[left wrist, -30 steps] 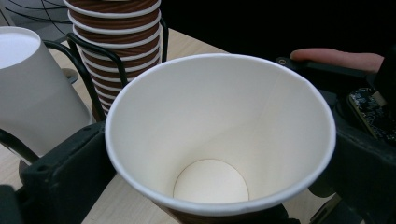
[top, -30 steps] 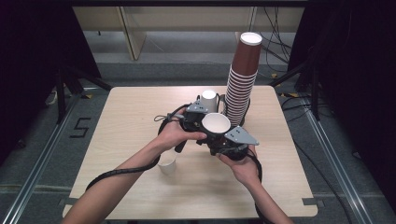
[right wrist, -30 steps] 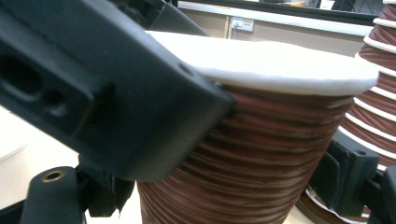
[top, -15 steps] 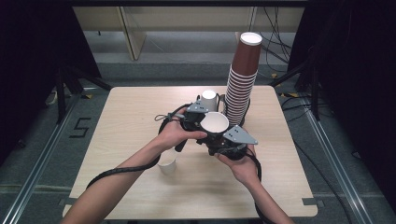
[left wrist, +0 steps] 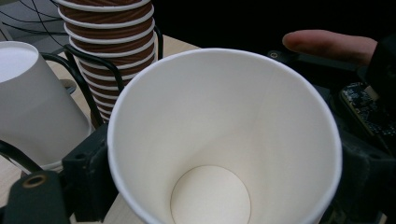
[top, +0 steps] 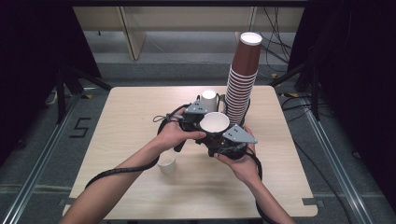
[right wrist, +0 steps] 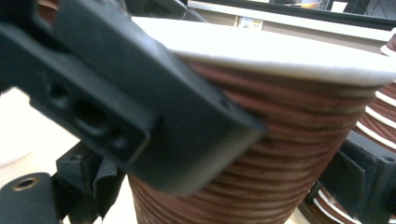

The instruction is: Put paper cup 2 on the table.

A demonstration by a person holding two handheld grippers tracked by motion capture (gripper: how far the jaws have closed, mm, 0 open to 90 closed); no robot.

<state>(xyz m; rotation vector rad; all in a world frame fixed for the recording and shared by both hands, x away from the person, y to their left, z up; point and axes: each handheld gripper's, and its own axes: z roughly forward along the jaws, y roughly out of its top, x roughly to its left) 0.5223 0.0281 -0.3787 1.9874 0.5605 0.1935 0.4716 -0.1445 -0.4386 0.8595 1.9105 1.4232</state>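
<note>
A brown ribbed paper cup (top: 215,122) with a white inside is held upright above the middle of the table (top: 116,121), between both grippers. My left gripper (top: 205,128) comes in from the left. Its jaws have just been closing and now press the cup's (left wrist: 219,140) sides. One of its fingers (right wrist: 140,102) lies across the cup's wall (right wrist: 280,140). My right gripper (top: 218,136) reaches in from the right. Its jaws (right wrist: 219,186) have just been opening and stand open beside the lower part of the cup.
A tall stack of brown cups (top: 243,84) rises right behind the grippers inside a black wire holder (left wrist: 84,70). An upside-down white cup (top: 208,98) stands left of the stack. A small white cup (top: 166,163) sits under the left forearm.
</note>
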